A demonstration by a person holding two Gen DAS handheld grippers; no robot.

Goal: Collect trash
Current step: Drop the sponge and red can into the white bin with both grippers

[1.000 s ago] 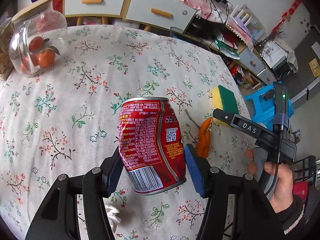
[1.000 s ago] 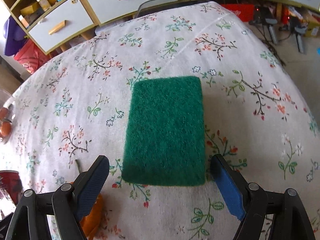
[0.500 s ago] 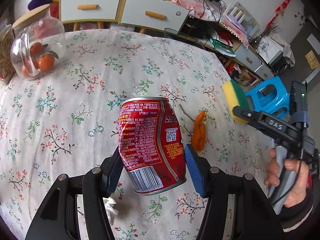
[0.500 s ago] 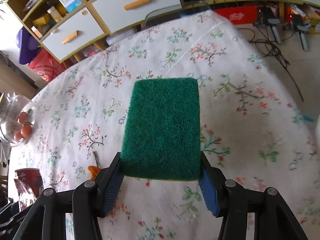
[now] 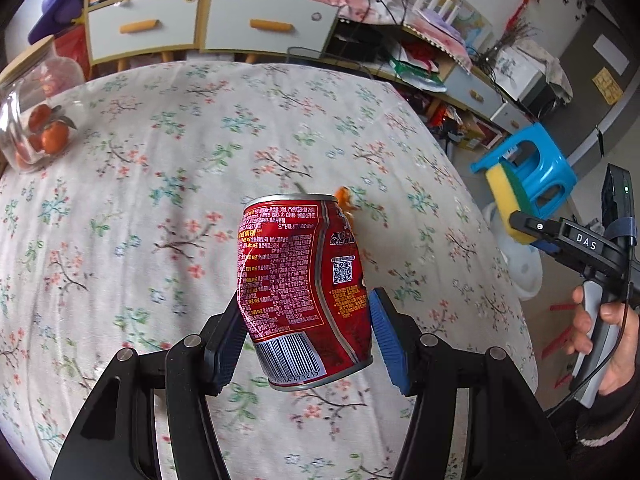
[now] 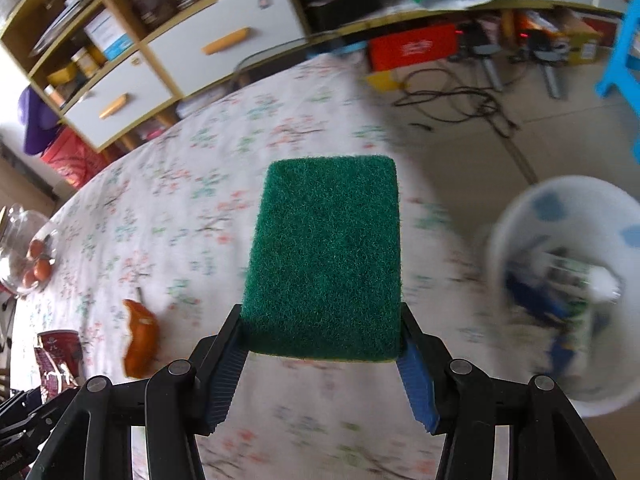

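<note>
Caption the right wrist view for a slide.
Right tongs grip a green sponge above the floral table, white bin alongside.

The left tongs (image 5: 306,332) hold a dented can (image 5: 304,292) above the desk (image 5: 160,200), with a piece of peel (image 5: 344,200) lying on the cloth just behind the can and a jar of fruit (image 5: 36,124) standing far off at the desk's left edge. To the right, past the desk's edge, the right tongs (image 6: 320,354) grip a sponge (image 6: 326,256) in the air, with a stool (image 5: 528,164) on the floor behind it. A bin (image 6: 568,292) with rubbish in it stands on the floor to the right of the sponge, and a cabinet with drawers (image 5: 200,24) runs along behind the desk.
</note>
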